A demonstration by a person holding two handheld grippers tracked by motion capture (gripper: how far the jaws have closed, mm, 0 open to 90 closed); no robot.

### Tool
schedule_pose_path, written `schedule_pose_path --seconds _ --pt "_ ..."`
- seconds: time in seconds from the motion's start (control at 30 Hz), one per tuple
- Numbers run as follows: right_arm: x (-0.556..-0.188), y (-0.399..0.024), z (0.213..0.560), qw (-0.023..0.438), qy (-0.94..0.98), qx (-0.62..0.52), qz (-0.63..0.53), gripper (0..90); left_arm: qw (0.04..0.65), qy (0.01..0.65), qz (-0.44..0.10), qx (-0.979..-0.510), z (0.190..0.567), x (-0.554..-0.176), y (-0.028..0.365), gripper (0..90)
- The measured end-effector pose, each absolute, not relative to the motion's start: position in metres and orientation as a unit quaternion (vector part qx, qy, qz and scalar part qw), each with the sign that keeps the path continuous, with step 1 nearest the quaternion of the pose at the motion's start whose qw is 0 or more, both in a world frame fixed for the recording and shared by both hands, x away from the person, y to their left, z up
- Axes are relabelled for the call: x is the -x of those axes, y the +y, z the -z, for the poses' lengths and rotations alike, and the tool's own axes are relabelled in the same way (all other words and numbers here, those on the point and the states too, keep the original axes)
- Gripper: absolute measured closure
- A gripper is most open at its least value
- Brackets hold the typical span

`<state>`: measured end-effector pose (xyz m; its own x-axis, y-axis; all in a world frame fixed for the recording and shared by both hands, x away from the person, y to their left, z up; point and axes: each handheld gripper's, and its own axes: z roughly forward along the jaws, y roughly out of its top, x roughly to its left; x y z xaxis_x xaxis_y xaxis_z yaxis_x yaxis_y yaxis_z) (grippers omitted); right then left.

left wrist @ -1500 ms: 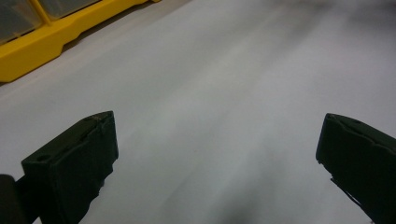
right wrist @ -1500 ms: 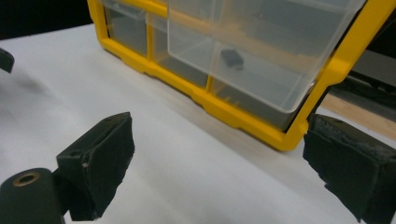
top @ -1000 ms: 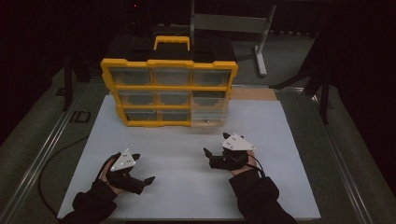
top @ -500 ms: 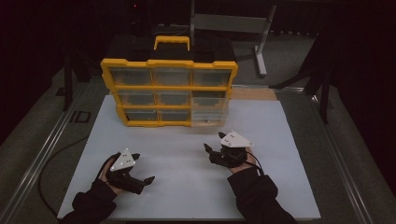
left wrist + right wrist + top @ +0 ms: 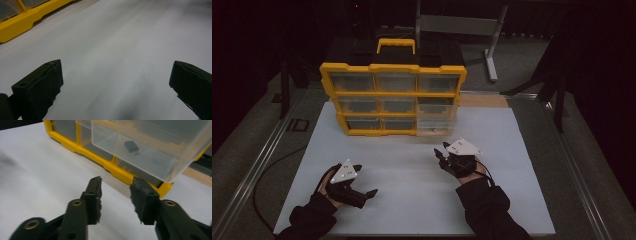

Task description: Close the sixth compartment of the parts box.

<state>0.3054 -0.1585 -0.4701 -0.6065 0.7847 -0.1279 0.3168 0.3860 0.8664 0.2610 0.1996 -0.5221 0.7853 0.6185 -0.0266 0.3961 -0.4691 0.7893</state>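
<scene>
On the white worktop (image 5: 412,165), a yellow organizer case (image 5: 393,99) stands upright near the far edge, with a yellow handle (image 5: 396,44) on top and three rows of clear drawers facing the person. One clear drawer (image 5: 436,122) at the lower right of the case is pulled partway out toward the near side; in the right gripper view this drawer (image 5: 150,147) overhangs the yellow frame and holds a small dark part (image 5: 131,146) on its floor. Right gripper (image 5: 443,156) rests on the worktop in front of that drawer, apart from it, pointing toward the case; its jaws have just been closing and now stand at a narrow gap, with nothing between them, as the right gripper view (image 5: 115,197) confirms. Left gripper (image 5: 364,180) lies on the near left part of the worktop, well apart from the case, with jaws spread wide over bare surface; the left gripper view (image 5: 116,82) shows no object between them, with a corner of the yellow case (image 5: 22,22) at upper left. Each gripper carries a grey three-cornered plate and is held by a hand in a dark sleeve.
</scene>
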Motion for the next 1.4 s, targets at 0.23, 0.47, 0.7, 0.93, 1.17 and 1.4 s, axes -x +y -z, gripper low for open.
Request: schedule_pose_path --seconds 0.23,0.47,0.7,0.93,1.17,1.4 --pt "-0.306 -0.162 0.465 0.278 0.777 -0.363 -0.433 79.3 0.419 0.3 -0.133 -0.846 0.522 -0.261 0.199 0.3" --pt "-0.308 -0.165 0.46 0.279 0.775 -0.364 -0.434 89.8 0.418 0.299 -0.133 -0.848 0.522 -0.261 0.199 0.3" --pt "-0.308 -0.164 0.455 0.284 0.775 -0.361 -0.434 90.0 0.418 0.299 -0.133 -0.847 0.522 -0.261 0.199 0.3" --pt "-0.314 -0.164 0.453 0.286 0.77 -0.365 -0.437 90.0 0.418 0.298 -0.134 -0.848 0.522 -0.261 0.2 0.3" --pt "-0.318 -0.164 0.453 0.287 0.77 -0.367 -0.435 90.0 0.417 0.298 -0.134 -0.848 0.522 -0.261 0.2 0.3" --pt "-0.324 -0.164 0.452 0.289 0.769 -0.371 -0.433 90.0 0.417 0.298 -0.134 -0.848 0.522 -0.261 0.2 0.3"
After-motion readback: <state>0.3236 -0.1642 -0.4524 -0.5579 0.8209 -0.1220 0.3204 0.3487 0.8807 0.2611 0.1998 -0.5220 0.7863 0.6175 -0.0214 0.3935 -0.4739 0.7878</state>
